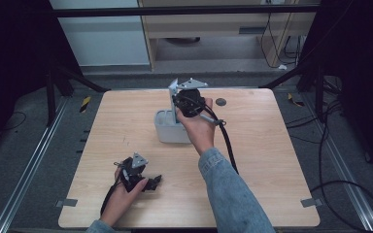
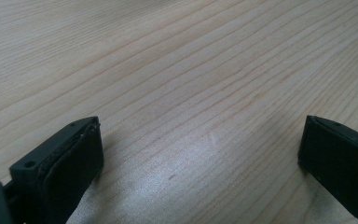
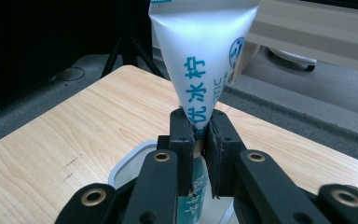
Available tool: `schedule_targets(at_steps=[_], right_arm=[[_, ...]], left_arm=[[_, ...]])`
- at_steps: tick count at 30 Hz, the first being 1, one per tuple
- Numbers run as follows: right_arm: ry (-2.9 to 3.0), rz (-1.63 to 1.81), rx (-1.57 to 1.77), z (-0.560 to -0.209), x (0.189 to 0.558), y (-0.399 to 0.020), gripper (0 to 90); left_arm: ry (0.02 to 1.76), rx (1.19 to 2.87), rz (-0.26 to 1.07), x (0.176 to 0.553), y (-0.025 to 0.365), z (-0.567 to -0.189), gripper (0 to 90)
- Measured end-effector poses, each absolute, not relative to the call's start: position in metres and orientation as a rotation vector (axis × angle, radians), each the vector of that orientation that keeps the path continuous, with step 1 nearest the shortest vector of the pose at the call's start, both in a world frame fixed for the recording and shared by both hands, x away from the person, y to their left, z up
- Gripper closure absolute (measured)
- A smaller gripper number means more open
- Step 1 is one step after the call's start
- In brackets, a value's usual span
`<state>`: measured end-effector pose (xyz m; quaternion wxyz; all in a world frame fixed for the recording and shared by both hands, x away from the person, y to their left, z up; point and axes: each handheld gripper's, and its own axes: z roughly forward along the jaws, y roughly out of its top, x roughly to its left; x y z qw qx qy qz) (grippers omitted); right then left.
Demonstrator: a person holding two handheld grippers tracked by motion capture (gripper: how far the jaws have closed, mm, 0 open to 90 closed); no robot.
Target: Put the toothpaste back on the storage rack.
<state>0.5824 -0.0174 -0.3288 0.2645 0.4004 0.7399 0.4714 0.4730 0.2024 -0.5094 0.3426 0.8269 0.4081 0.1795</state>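
Observation:
My right gripper (image 3: 201,126) is shut on a white squeeze tube (image 3: 200,56) with teal lettering. The pads pinch it low on its body, and its flat wide end rises beyond the jaws. Right beneath the tube sits a pale grey open container (image 3: 126,168); the tube's lower end is hidden behind the jaws. From above, the right gripper (image 1: 187,99) hangs over the container (image 1: 167,127) at the table's far middle. At the near left, my left gripper (image 1: 150,183) rests on the wooden table (image 1: 272,160). Its jaws are open (image 2: 200,140), with bare wood between them.
A small dark round disc (image 1: 220,102) lies on the table just right of the container. The right gripper's black cable (image 1: 228,141) trails across the tabletop. Black frame legs (image 1: 60,77) and loose floor cables (image 1: 340,184) surround the table.

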Motion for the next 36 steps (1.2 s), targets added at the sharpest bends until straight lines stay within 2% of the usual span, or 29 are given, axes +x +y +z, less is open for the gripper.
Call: schedule_targets(at_steps=[25, 36], right_arm=[[2.04, 1.218, 1.152, -0.369, 0.589, -0.015, 81.8], [2.061, 1.197, 1.146, -0.376, 0.591, -0.013, 81.6]], left_arm=[[1.06, 2.151, 0.467, 0.473, 0.202, -0.509, 0.0], [1.063, 2.149, 0.467, 0.473, 0.202, -0.509, 0.0]])
